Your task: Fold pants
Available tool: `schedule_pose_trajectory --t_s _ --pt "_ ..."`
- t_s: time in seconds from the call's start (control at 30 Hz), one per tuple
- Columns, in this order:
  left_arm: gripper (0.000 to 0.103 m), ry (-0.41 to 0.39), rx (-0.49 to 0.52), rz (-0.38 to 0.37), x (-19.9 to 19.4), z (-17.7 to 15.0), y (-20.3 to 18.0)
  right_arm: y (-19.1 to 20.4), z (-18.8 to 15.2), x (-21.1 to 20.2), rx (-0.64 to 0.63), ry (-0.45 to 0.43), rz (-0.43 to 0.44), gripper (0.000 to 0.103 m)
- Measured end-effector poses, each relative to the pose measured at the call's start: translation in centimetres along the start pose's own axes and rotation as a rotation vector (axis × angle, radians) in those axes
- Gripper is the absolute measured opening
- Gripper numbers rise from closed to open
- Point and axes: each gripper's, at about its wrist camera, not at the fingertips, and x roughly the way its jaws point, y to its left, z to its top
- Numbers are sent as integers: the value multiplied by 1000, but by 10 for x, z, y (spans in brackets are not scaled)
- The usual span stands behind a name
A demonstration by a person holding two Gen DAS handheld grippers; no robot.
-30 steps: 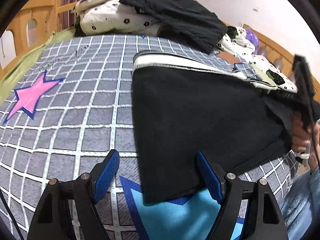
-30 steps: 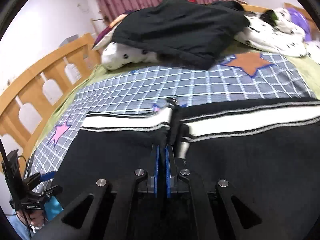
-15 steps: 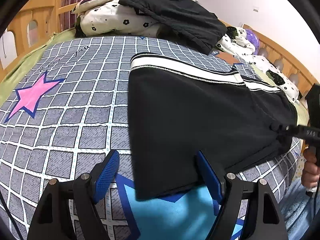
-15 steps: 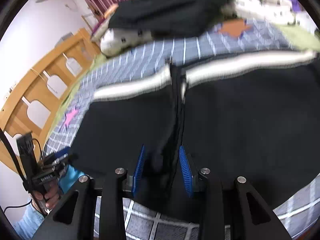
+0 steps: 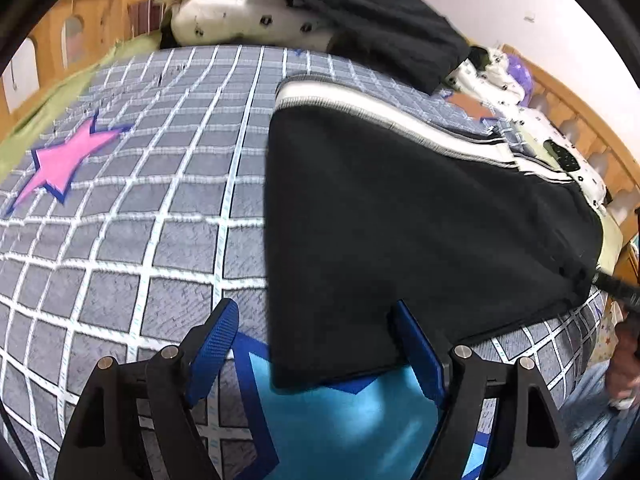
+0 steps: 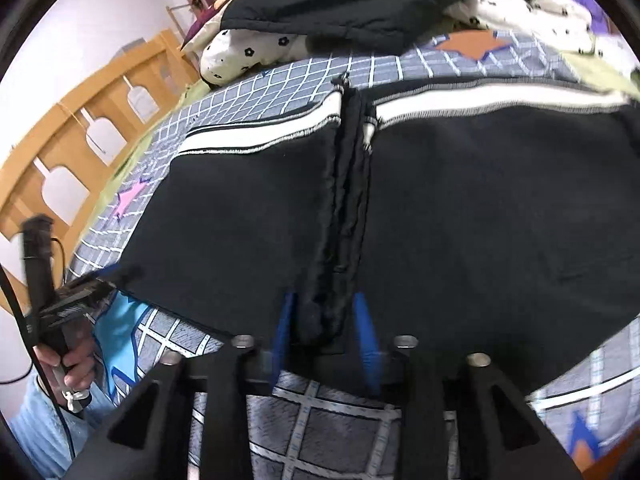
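Note:
Black pants (image 5: 400, 216) with a white waistband stripe (image 5: 360, 108) lie flat on the checked bedspread (image 5: 140, 200). My left gripper (image 5: 320, 348) is open and empty, its blue pads either side of the pants' near corner. In the right wrist view the pants (image 6: 480, 208) spread wide, with a bunched black ridge (image 6: 344, 208) running down the middle. My right gripper (image 6: 326, 336) is open, its blue pads apart around the ridge's near end without pinching it.
A pile of black clothes (image 5: 360, 12) lies on spotted bedding (image 5: 240, 20) at the head of the bed. Wooden rails (image 6: 80, 128) border the bed. A pink star (image 5: 64, 160) and a blue star (image 5: 340, 420) are printed on the bedspread.
My right gripper has opened and let go of the pants, which have dropped flat on the bed. The left gripper has stayed open by the near corner.

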Motion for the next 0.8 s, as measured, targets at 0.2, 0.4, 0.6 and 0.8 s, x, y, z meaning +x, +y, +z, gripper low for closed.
schedule_pose_trajectory --t_s 0.2,0.4,0.6,0.8 --pt "78 -31 -67 -60 -14 22 3 -8 33 -14 20 -84 8 40" --pt "78 -23 -14 -8 -6 23 -6 -4 89 19 -29 -87 -1 40" --pt "80 30 -38 -17 13 19 -2 10 116 74 -165 9 -85 10" --pt "80 18 -72 -25 12 20 0 -12 119 60 -79 -86 -59 8"
